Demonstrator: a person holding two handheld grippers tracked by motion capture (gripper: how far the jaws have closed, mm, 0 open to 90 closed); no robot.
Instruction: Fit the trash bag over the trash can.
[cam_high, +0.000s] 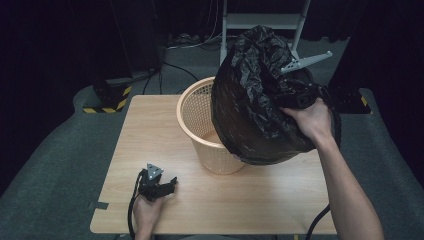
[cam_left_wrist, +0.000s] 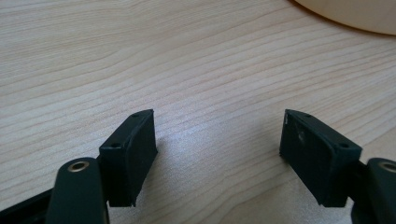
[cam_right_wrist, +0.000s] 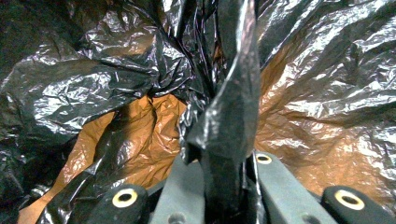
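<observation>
One wooden surface (cam_high: 260, 200) carries the work. On it stands one peach mesh basket (cam_high: 200, 115), at about twelve o'clock from the surface's middle. One black plastic bag (cam_high: 250, 100) hangs over the basket's rim toward two o'clock. There are two tools: the left tool (cam_high: 170, 186) at seven o'clock, jaws apart over bare wood, and the right tool (cam_right_wrist: 219, 186) at two o'clock, pinching a fold of the bag. Two hands are counted, one on each tool.
</observation>
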